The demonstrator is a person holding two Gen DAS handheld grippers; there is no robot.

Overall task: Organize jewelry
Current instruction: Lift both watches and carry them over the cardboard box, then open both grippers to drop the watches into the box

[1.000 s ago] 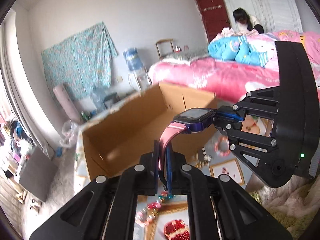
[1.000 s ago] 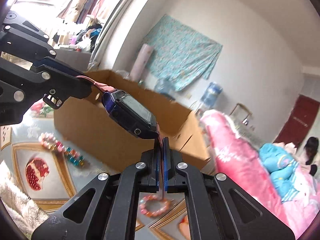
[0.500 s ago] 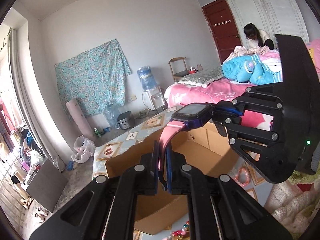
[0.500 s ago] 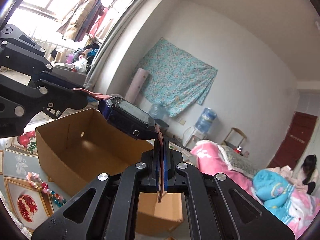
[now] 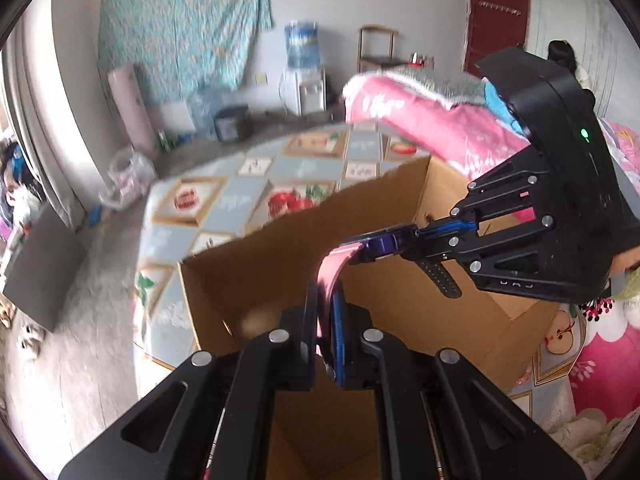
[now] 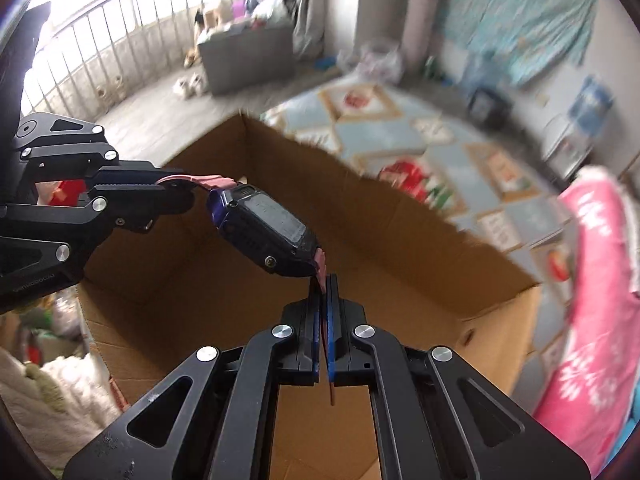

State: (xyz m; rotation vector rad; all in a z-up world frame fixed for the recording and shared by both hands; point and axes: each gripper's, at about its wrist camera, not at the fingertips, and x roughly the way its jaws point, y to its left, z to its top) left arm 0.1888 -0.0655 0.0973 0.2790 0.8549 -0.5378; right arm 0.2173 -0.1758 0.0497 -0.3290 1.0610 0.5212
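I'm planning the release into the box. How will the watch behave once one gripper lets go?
The watch will probably swing: its pink strap bends between the grips. The case looks heavier, so it likely drops first into the cardboard box.

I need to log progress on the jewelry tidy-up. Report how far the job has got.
Done: nothing shows as put away; the visible floor of the cardboard box is bare. In hand: the watch hangs over the open box, the left hand-held gripper and right hand-held gripper each shut on a pink strap end. Left: release the watch into the box; other jewelry is not in view.
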